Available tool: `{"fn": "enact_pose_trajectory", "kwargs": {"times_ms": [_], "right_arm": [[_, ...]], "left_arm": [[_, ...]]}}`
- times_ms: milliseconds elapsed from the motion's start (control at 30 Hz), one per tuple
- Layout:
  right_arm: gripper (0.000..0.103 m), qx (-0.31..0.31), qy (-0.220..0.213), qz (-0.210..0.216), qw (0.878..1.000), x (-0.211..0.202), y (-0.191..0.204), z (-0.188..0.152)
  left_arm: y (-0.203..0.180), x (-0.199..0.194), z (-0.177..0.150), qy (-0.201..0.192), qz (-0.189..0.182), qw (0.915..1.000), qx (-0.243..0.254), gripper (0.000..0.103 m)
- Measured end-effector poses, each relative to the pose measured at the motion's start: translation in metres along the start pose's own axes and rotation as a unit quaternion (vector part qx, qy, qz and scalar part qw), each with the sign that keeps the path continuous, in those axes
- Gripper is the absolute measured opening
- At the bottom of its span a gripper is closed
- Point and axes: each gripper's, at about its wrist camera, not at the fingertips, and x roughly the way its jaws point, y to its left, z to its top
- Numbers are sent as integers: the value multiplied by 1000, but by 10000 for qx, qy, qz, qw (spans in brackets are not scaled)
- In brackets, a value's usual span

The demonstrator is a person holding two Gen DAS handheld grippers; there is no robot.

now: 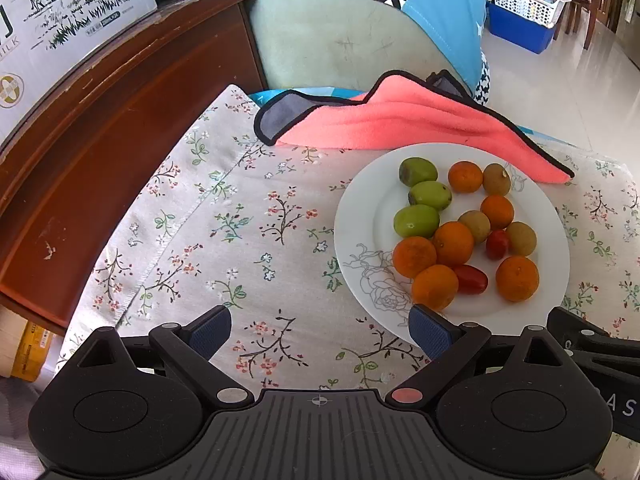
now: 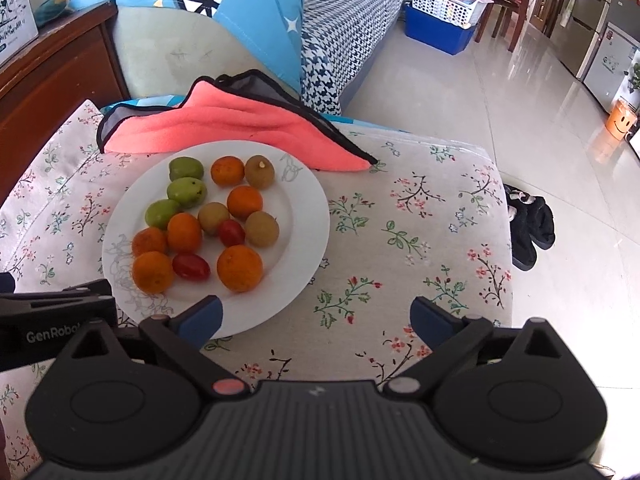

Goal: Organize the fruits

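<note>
Ahead-left of the wide-open, empty right claw (image 2: 316, 316) sits the fruit plate (image 2: 308, 216).

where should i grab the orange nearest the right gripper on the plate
Take the orange across its round middle, coming from above and the near rim of the plate. Its right side is bare; the red tomato sits just apart on its left.
</note>
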Motion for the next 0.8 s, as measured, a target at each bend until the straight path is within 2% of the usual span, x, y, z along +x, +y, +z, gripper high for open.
{"fn": "enact_pose_trajectory", "kwargs": {"times_ms": [800], "right_arm": [[100, -95, -99, -75, 9999, 1, 4, -1]], "left_arm": [[0, -3, 0, -71, 198, 9997, 140, 97]]}}
